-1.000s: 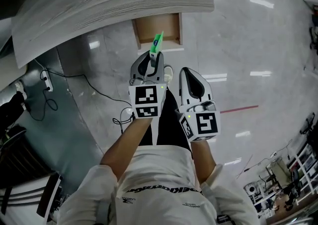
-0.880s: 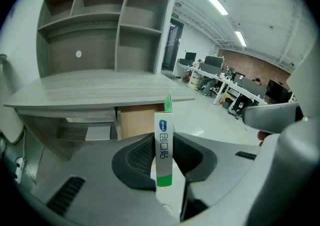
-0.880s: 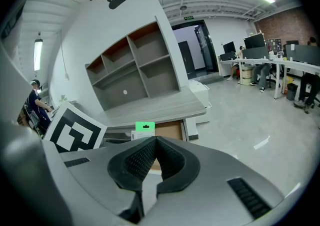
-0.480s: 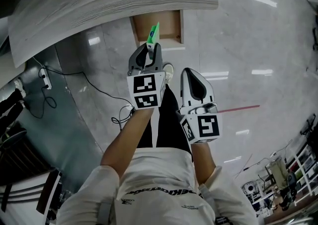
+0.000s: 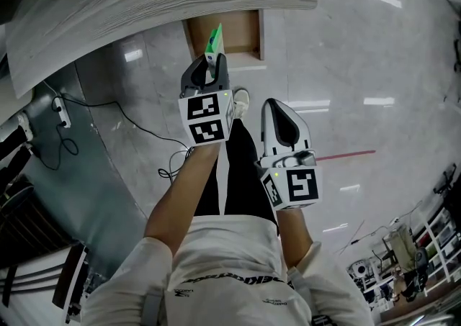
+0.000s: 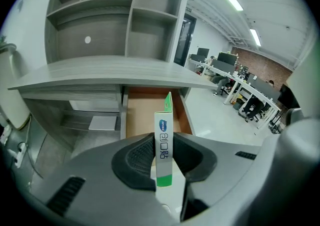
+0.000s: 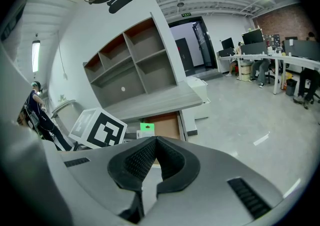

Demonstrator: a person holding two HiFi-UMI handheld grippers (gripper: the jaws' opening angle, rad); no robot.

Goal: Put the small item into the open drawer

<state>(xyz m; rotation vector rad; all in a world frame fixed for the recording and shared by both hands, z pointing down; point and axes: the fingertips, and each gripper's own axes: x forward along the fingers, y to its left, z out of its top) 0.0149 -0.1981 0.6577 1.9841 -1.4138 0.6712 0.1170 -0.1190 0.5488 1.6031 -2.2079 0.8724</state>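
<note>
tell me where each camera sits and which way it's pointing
Head view: on the person's head, looking steeply down at left claw, right claw, forearms, shirt.
Left gripper view: on the left claw, facing the open drawer; jaws clamp the green pack.
Right gripper view: on the right claw, facing the desk; jaws shut.
All share the drawer.

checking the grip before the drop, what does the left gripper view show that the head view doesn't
Only the left gripper view: the pads pressed on the packet, its blue print, and the shelves above the desk.
Only the head view: the right gripper and the person's arm.
Both: the green-and-white packet pointing toward the open drawer under the desk.
</note>
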